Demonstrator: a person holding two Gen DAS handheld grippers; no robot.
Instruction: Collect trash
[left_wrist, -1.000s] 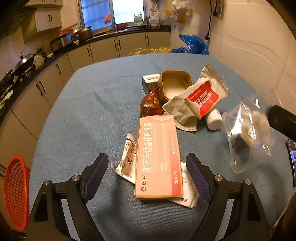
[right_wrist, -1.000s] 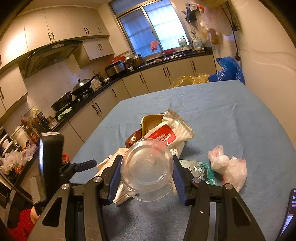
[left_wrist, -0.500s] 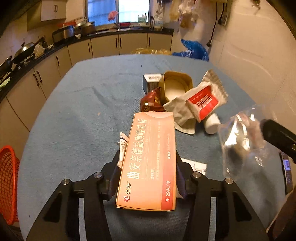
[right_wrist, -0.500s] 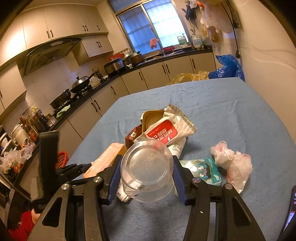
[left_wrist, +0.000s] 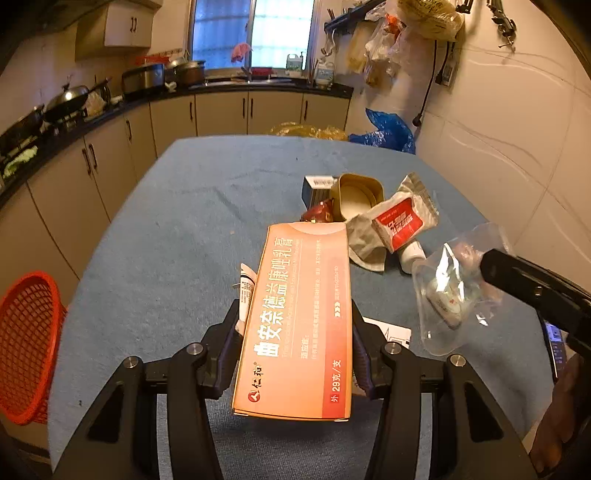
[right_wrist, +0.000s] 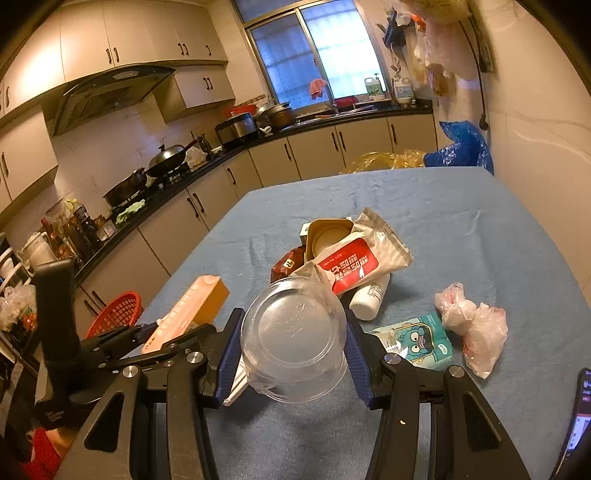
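Note:
My left gripper (left_wrist: 295, 332) is shut on a long orange medicine box (left_wrist: 299, 317) and holds it lifted above the blue table (left_wrist: 166, 236); the box also shows in the right wrist view (right_wrist: 188, 310). My right gripper (right_wrist: 291, 339) is shut on a clear plastic cup (right_wrist: 293, 336), which also shows at the right of the left wrist view (left_wrist: 454, 288). A trash pile lies mid-table: a red-and-white wrapper (right_wrist: 354, 258), a tan tin (right_wrist: 327, 236), a dark red packet (right_wrist: 286, 264), a white bottle (right_wrist: 369, 295).
A red mesh basket (left_wrist: 26, 343) stands off the table's left edge, also in the right wrist view (right_wrist: 114, 314). A teal cartoon packet (right_wrist: 417, 341) and a crumpled pink plastic bag (right_wrist: 476, 325) lie at the right. Kitchen cabinets (left_wrist: 110, 166) run along the left and back. A phone (right_wrist: 580, 413) lies at the near right.
My left gripper closed on the orange box and lifted it off the table, leaving the tube and papers below. My right gripper kept holding the clear cup.

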